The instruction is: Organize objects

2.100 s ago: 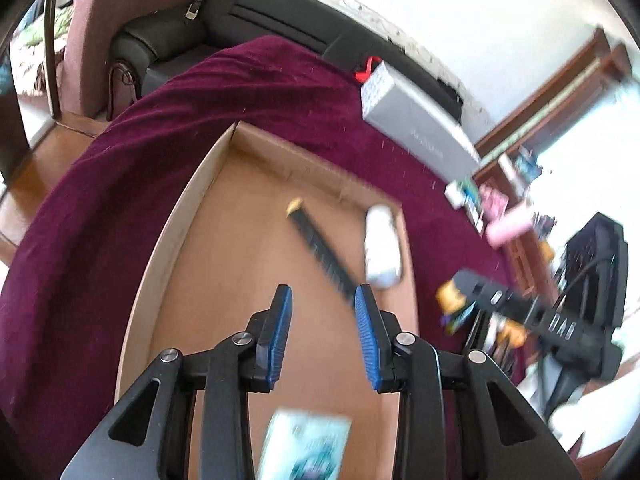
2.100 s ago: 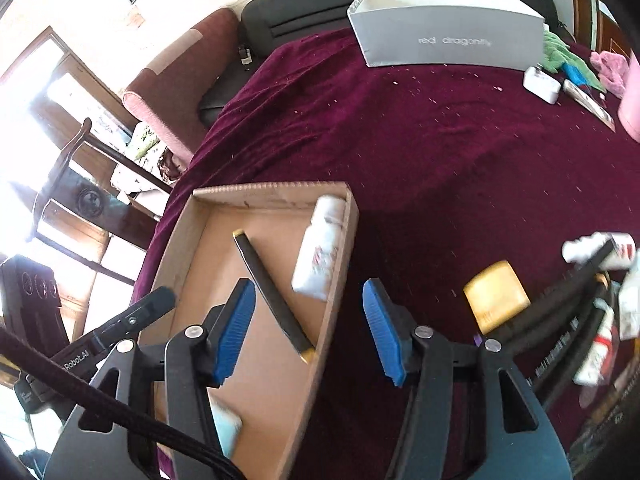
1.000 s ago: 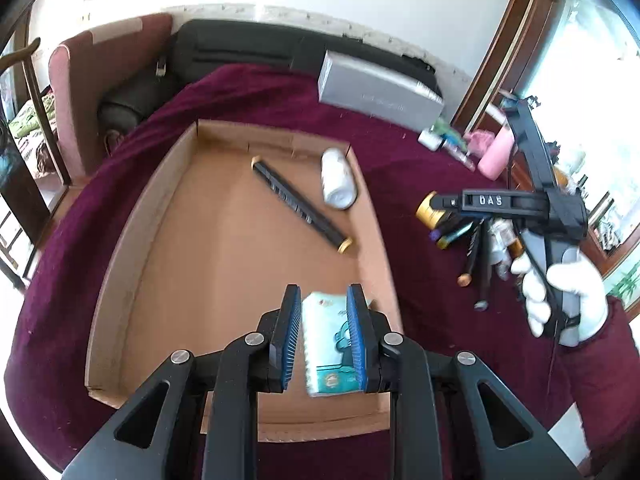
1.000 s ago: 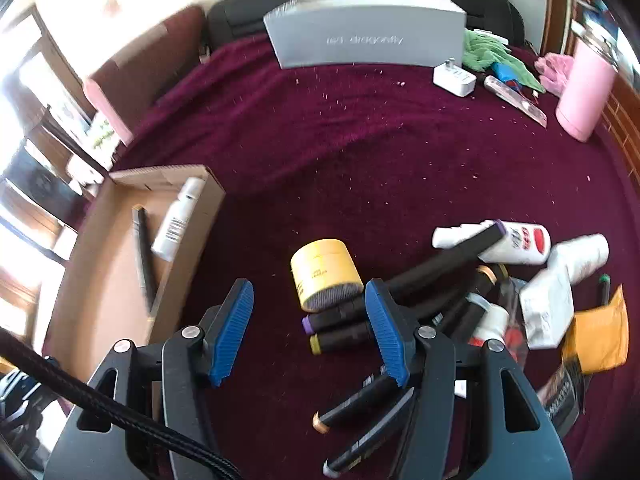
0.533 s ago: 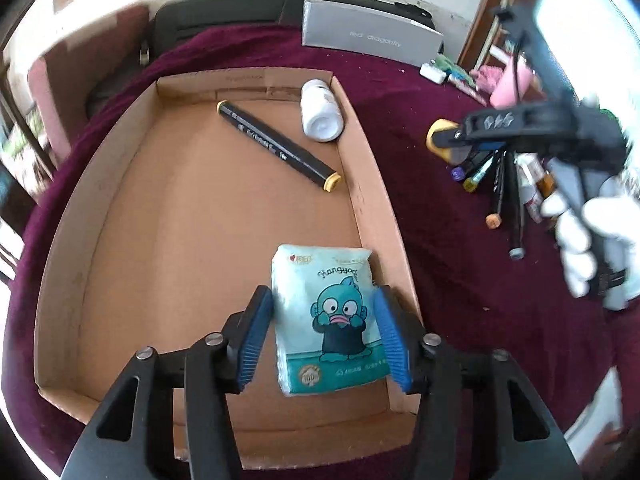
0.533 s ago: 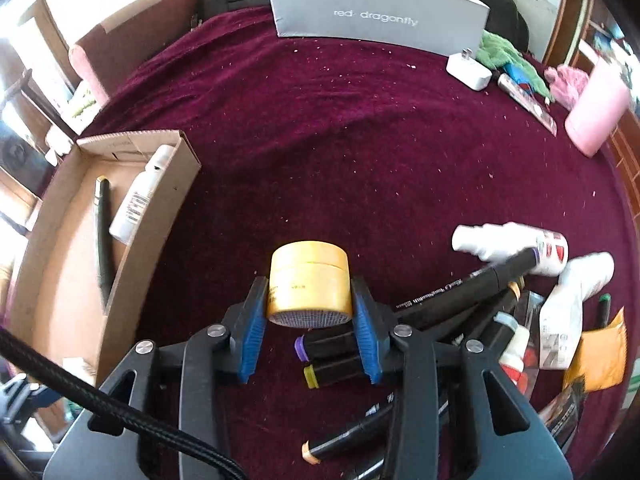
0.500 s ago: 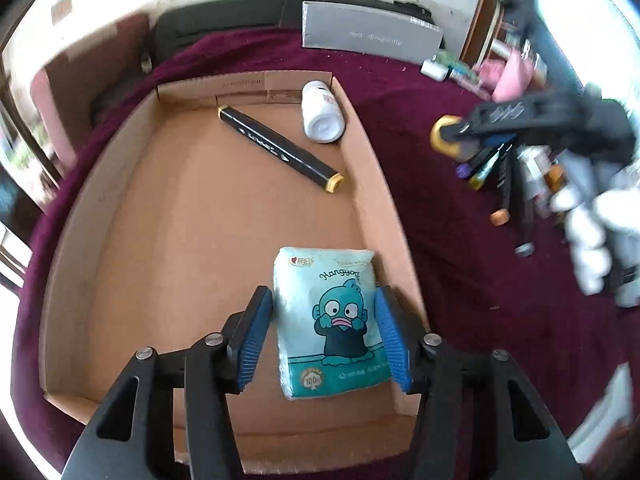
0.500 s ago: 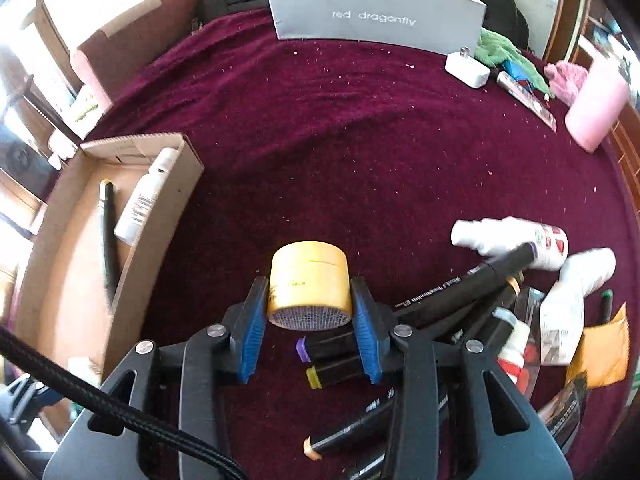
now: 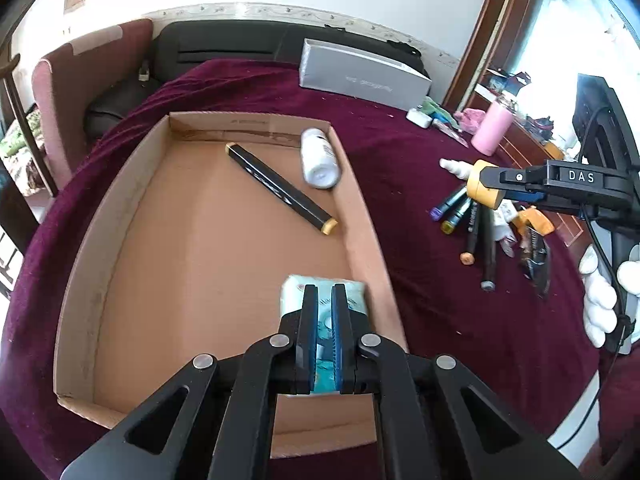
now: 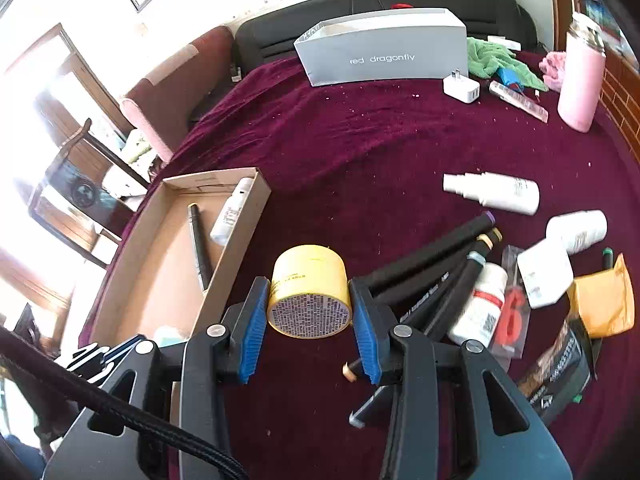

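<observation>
Left claw (image 9: 324, 300): the blue-padded fingers stand almost together, with nothing clamped between them. Directly beneath and behind the fingertips lies a flat pale-blue tissue packet with a printed cartoon figure (image 9: 354, 290), resting on the floor of the shallow brown cardboard tray (image 9: 120, 216), against the tray wall to the right of the claw. Ahead of the claw, at the far end of the tray, a long black marker with a yellow end cap (image 9: 280, 188) lies diagonally. A small white plastic bottle (image 9: 319, 158) lies just right of the marker, in the far right corner.

Right claw (image 10: 308, 308): the fingers are partly spread and grip a short yellow cylindrical jar with a printed label on its base (image 10: 308, 284). Both blue pads press on the jar's sides. The jar is held above the dark red velvet cloth (image 10: 360, 152) covering the table.

To the right of this claw lies a loose heap of black markers (image 10: 432, 256), white bottles and sachets. A white spray bottle (image 10: 492, 192) lies beyond the heap, apart from it. The cardboard tray is to the left of the right claw. A grey box lettered "red dragonfly" (image 10: 384, 56) stands far ahead, and a pink tumbler (image 10: 580, 80) stands ahead and to the right.
</observation>
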Available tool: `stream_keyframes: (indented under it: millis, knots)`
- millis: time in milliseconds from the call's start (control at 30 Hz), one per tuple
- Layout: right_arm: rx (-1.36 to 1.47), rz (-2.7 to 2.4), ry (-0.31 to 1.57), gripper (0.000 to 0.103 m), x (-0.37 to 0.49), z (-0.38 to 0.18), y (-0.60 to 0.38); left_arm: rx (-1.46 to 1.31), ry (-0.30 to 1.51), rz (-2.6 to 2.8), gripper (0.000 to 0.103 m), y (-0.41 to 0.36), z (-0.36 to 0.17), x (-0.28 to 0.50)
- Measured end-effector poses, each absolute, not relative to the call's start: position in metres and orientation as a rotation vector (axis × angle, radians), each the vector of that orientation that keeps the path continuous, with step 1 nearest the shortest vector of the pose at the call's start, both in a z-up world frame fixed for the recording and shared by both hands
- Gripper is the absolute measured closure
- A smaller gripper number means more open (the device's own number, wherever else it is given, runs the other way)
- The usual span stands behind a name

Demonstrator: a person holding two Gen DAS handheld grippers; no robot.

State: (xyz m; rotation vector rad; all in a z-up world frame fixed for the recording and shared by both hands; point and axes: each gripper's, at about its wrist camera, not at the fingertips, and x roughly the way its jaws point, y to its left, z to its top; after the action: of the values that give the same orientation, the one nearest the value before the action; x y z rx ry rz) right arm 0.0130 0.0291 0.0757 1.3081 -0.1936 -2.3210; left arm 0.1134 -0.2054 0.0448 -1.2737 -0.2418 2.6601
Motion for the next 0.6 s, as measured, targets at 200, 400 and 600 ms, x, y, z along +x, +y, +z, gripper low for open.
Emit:
stream_keyframes:
  millis: [200, 400, 600]
  knots:
    - [1.315, -2.329, -0.209, 0.064, 0.023, 0.073, 0.044, -1.442, -0.329, 2.692, 0.087, -0.222, 0.031, 0.106]
    - [1.304, -2.327, -0.248, 0.064, 0.03, 0.073, 0.056, -1.48, -0.19, 2.656, 0.039, -0.199, 0.023, 0.104]
    - [1.297, -2.301, -0.261, 0.064, 0.032, 0.07, 0.053, -1.392, 0.122, 2.677, 0.066, -0.156, 0.018, 0.106]
